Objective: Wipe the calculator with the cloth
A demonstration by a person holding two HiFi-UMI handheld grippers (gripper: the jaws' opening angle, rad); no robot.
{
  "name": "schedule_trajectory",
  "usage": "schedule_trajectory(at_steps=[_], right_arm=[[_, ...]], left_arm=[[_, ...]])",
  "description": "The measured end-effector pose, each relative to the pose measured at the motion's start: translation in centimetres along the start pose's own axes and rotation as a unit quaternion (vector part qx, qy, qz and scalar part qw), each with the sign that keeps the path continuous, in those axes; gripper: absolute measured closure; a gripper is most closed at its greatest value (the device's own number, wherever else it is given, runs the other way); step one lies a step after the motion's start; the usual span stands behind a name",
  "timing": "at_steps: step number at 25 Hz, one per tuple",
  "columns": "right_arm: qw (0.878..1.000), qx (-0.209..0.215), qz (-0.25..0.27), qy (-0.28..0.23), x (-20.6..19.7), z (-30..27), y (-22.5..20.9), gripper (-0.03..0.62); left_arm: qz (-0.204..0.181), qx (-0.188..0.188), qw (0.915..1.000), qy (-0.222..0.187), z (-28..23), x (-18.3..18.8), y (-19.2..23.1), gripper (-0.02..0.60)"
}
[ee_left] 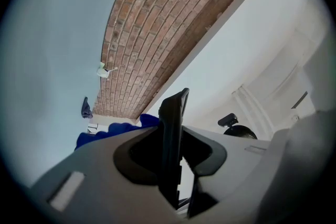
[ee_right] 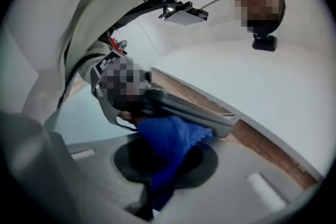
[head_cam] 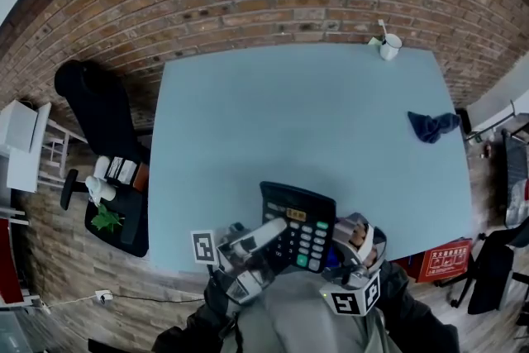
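Note:
A black calculator (head_cam: 299,221) with grey and green keys is held up over the table's near edge. My left gripper (head_cam: 271,237) is shut on its lower left part. In the left gripper view the calculator (ee_left: 172,128) stands edge-on between the jaws of that gripper (ee_left: 171,162). My right gripper (head_cam: 345,250) sits just right of the calculator, shut on a bright blue cloth (head_cam: 334,260). In the right gripper view the blue cloth (ee_right: 170,139) bunches out of that gripper (ee_right: 165,165) against the calculator's edge (ee_right: 194,111).
A pale blue table (head_cam: 289,120) fills the middle. A dark blue rag (head_cam: 431,126) lies near its right edge and a white mug (head_cam: 389,46) stands at the far right corner. A black chair (head_cam: 95,107) and a dark tray (head_cam: 116,207) with small items are left of the table.

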State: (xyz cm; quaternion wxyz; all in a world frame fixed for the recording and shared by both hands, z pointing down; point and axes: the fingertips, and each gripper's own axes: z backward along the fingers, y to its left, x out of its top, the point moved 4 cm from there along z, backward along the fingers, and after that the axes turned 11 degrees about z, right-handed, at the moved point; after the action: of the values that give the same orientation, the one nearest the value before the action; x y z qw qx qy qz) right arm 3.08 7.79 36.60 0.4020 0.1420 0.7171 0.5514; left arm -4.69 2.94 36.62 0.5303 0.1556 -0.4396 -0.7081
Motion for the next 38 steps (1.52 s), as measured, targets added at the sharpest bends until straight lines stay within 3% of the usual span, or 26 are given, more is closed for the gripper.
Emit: schedule_trajectory(at_steps=[6, 11, 16, 21, 24, 29, 33, 36, 38], right_arm=[[0.996, -0.073, 0.031, 0.032, -2.2, -0.2, -3.2, 0.542], [0.992, -0.042, 0.116, 0.029, -1.5, 0.8, -0.6, 0.542], [0.995, -0.085, 0.033, 0.041, -3.4, 1.1, -3.9, 0.542], [0.988, -0.096, 0.113, 0.048, -4.3, 0.9, -5.8, 0.542], [0.987, -0.107, 0.105, 0.055, -4.4, 1.2, -7.2, 0.542], [0.985, -0.051, 0.146, 0.074, -4.0, 1.8, -7.4, 0.542], [0.986, -0.052, 0.129, 0.088, -4.4, 3.1, -8.6, 0.542], [0.989, 0.001, 0.109, 0.104, -3.7, 3.2, -7.6, 0.542], [0.982, 0.060, 0.118, 0.136, -3.3, 2.6, -6.0, 0.542]], left_arm=[[-0.001, 0.006, 0.9999, 0.013, -0.3, -0.7, 0.1, 0.462], [-0.002, 0.022, 0.9997, 0.003, -0.1, -0.1, 0.4, 0.462], [-0.015, 0.049, 0.9986, 0.013, 0.4, -0.1, 0.8, 0.462], [-0.030, 0.082, 0.9953, 0.043, 0.2, -0.9, 1.4, 0.462], [-0.067, 0.112, 0.9899, 0.056, -0.2, -1.1, 1.5, 0.460], [-0.107, 0.120, 0.9853, 0.056, -1.5, -1.0, -0.2, 0.460], [-0.122, 0.147, 0.9810, 0.033, 0.2, 0.1, 1.6, 0.460], [-0.161, 0.189, 0.9683, 0.023, 0.6, 0.8, 2.0, 0.460], [-0.204, 0.220, 0.9534, 0.027, 0.5, 1.0, 1.9, 0.460]])
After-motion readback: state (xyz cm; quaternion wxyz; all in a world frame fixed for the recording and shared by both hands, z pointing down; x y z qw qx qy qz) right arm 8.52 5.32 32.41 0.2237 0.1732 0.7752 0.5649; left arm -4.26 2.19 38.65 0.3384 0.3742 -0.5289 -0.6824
